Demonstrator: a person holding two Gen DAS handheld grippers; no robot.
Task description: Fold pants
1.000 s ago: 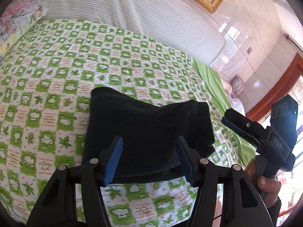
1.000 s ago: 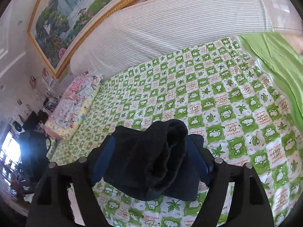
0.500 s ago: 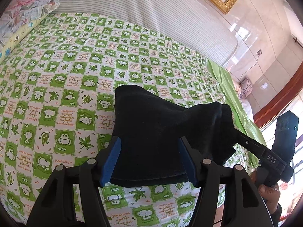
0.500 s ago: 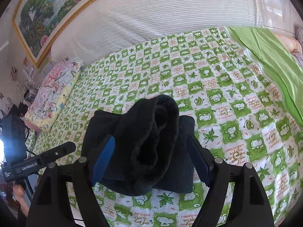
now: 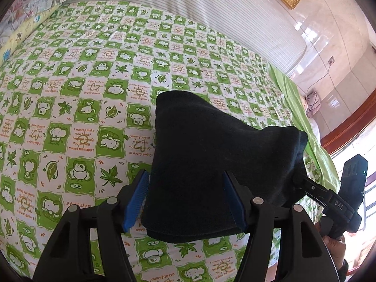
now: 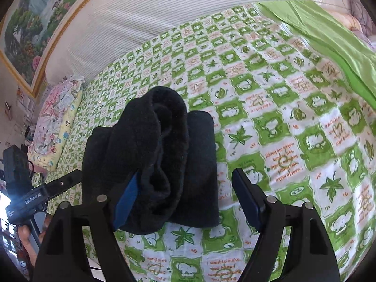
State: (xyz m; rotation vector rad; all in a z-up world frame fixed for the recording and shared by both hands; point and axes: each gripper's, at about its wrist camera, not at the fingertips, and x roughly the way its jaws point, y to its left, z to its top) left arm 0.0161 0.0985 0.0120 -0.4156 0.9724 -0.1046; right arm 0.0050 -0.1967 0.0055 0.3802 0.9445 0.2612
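Folded black pants (image 5: 211,164) lie on the green checked bedspread (image 5: 70,117). Left gripper (image 5: 185,199) jaws stand apart, straddling the near edge of the pants without clamping. Right gripper (image 6: 188,197) jaws are spread wide; its left pad touches the bunched cloth, gripping nothing.
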